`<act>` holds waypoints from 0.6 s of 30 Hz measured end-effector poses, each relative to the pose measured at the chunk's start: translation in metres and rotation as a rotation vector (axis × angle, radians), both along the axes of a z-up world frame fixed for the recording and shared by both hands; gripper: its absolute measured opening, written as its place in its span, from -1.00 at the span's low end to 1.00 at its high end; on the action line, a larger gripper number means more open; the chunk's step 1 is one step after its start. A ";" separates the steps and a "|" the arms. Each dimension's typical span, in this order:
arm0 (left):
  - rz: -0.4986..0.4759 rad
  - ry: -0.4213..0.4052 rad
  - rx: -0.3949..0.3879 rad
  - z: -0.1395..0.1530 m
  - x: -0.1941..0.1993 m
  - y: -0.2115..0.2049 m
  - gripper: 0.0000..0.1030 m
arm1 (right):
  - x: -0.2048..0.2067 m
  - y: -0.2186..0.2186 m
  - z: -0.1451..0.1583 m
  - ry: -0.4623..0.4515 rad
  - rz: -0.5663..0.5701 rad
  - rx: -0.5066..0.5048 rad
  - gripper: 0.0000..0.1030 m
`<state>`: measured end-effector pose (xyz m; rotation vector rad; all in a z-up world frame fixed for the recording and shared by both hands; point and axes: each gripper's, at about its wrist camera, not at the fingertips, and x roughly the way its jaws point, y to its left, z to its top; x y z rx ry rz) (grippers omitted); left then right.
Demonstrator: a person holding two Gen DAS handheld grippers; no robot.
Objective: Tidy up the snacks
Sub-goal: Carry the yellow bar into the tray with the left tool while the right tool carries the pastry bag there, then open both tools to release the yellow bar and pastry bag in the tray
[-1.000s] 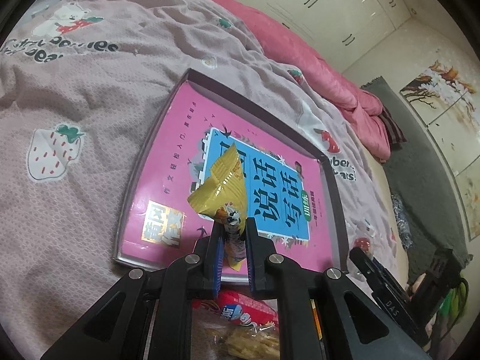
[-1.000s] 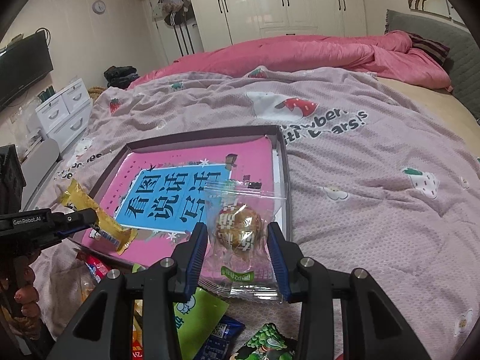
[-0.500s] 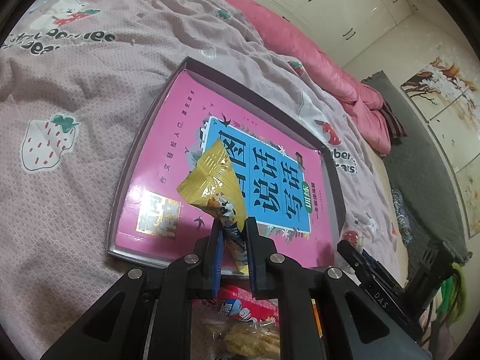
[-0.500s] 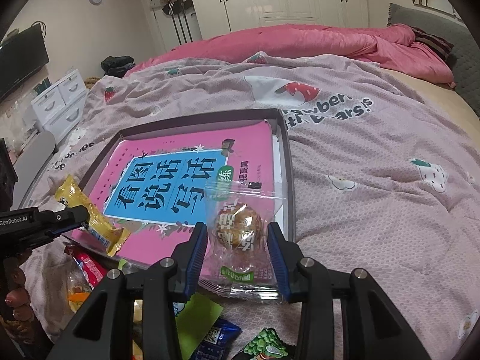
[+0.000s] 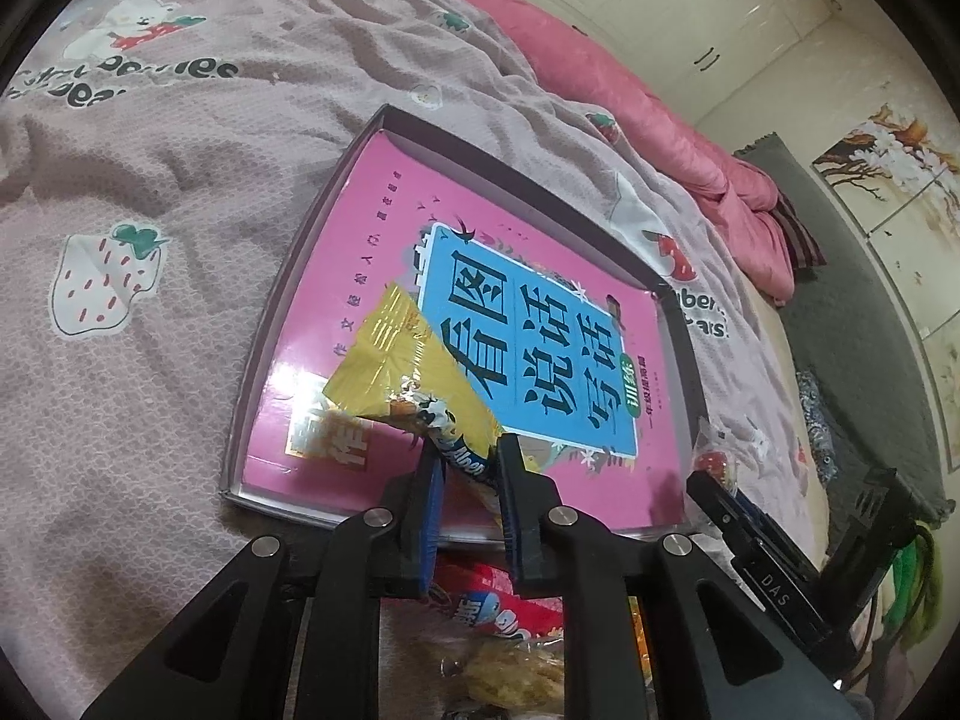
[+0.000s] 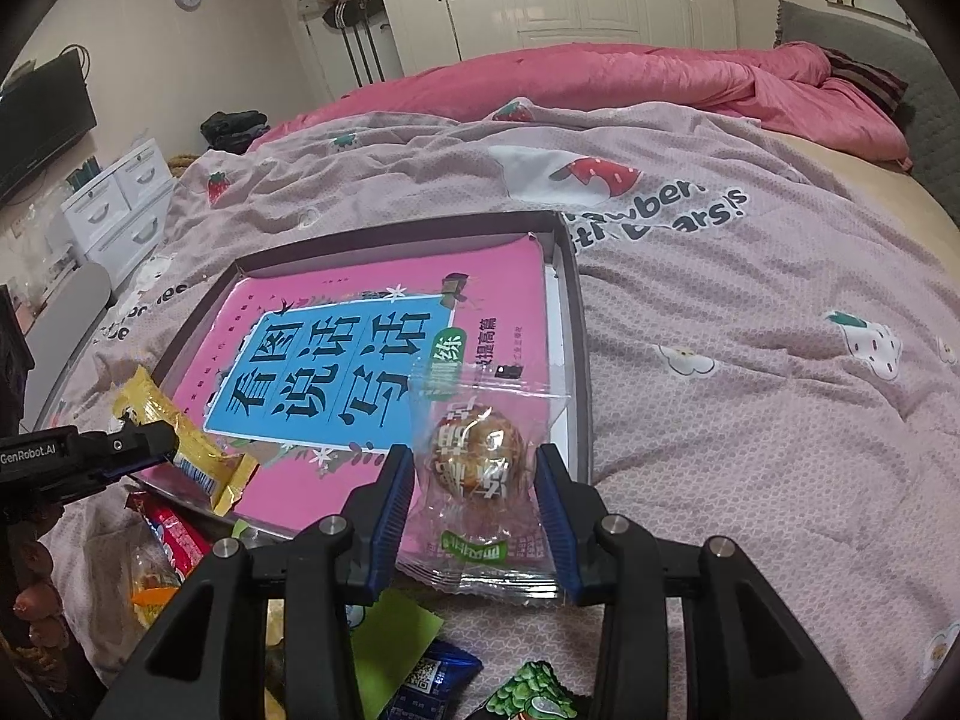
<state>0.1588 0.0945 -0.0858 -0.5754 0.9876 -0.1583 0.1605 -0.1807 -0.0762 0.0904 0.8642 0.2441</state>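
While the left gripper [image 5: 467, 468] pinches the yellow wrapper [image 5: 403, 369] by one end and the right gripper [image 6: 474, 480] clamps the clear pastry packet [image 6: 480, 468], both over the tray's [image 6: 579, 354] near edge, either slack wrapper could slip free.

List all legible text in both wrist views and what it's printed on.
"看图说话写话": blue panel of the pink book in the tray.
"训练": green badge on that book.
"GenRobot.AI": left gripper body.
"DAS": right gripper body.
"Alpen…", partly hidden: yellow snack packet.
"…berries", "…ears!": bedsheet, partly folded.
Wrapped ball snack print, other packets: unreadable.
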 end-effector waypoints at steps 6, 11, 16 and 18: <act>0.006 0.008 -0.001 -0.001 -0.001 0.003 -0.63 | 0.001 -0.004 -0.002 0.010 -0.023 0.006 -0.18; 0.000 0.005 0.004 0.001 -0.001 0.002 -0.63 | 0.003 -0.006 -0.004 0.010 -0.030 0.005 -0.18; -0.011 0.003 0.011 0.002 -0.001 -0.002 -0.63 | 0.006 0.001 -0.005 -0.008 -0.004 -0.026 -0.18; -0.013 0.000 0.011 0.003 -0.002 -0.002 -0.62 | 0.007 0.002 -0.005 -0.010 -0.003 -0.029 -0.18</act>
